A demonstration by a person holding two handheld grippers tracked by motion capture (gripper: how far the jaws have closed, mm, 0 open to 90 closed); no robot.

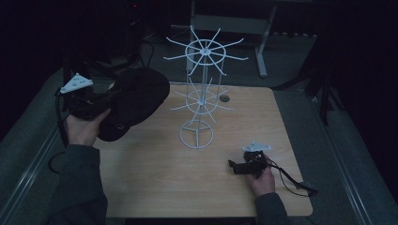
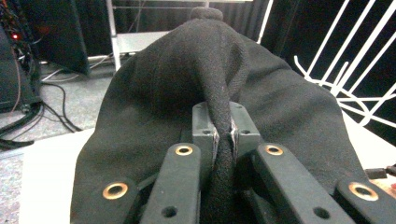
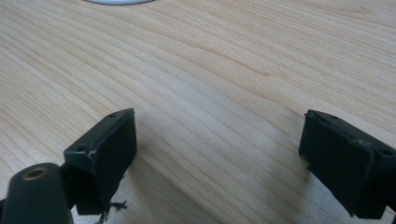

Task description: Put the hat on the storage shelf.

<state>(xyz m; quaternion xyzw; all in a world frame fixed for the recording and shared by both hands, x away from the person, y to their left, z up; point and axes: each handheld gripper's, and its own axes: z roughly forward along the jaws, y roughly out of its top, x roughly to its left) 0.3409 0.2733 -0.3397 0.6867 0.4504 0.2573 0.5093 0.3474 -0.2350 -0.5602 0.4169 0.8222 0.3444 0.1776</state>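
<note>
The left gripper (image 1: pixel 101 101) is clamped on a fold of the black hat (image 1: pixel 136 101), holding it above the surface (image 1: pixel 155 183) at about 10 o'clock, just beside the white wire rack (image 1: pixel 201 93), which stands near the centre. In the left gripper view the hat (image 2: pixel 177 93) is pinched between the closed jaws. The right gripper (image 1: pixel 233 166) rests at 4 o'clock, jaws wide apart over bare wood (image 3: pixel 210 70).

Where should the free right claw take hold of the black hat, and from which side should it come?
Probably the loose lower rim of the black hat, approached from the stand's side. The left claw already pinches a fold at the hat's left, so the hanging edge toward the white wire stand is free. The right claw is open above the table.
</note>
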